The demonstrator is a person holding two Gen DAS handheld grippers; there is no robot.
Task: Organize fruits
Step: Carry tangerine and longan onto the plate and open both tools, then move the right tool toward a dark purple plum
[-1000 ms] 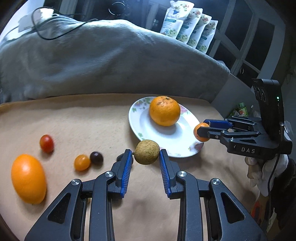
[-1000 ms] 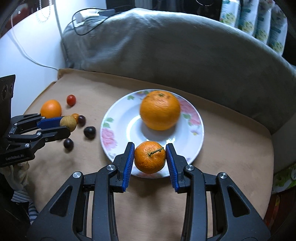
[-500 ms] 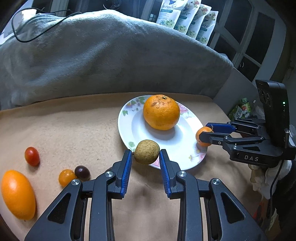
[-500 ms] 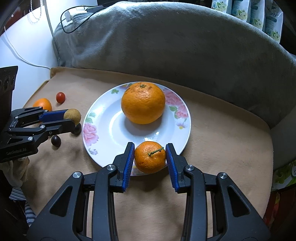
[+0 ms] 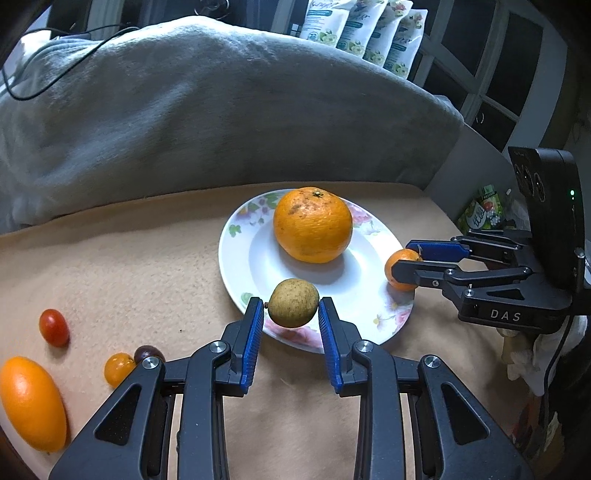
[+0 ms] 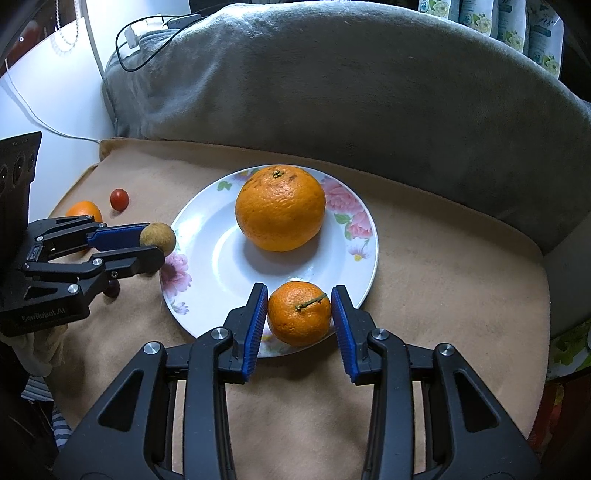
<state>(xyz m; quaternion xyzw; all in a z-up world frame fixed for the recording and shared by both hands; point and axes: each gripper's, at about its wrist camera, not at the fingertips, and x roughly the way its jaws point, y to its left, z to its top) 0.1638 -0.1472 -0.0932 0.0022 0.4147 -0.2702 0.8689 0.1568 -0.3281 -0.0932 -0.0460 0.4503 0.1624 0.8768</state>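
Brown longan (image 5: 293,302) is riding in L gripper (image 5: 291,321) over plate (image 5: 236,258) rim; R gripper (image 6: 299,317) is clamping small mandarin (image 6: 299,313). Lower both near big orange (image 5: 312,224) w/o bumping, then release gently.

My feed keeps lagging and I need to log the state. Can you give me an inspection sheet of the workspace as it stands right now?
Surface: tan blanket, soft, no spills seen.
Job's things: large orange on floral plate; long orange fruit, red tomato, yellow tomato and dark tomato loose on the blanket.
Clutter: nothing seen.
Grippers: left gripper shut on brown round fruit over the plate's near rim; right gripper shut on small mandarin at the plate's edge.
Cables: black cable across grey cushion; white cord on the wall.
Surroundings: pouches, window frames.
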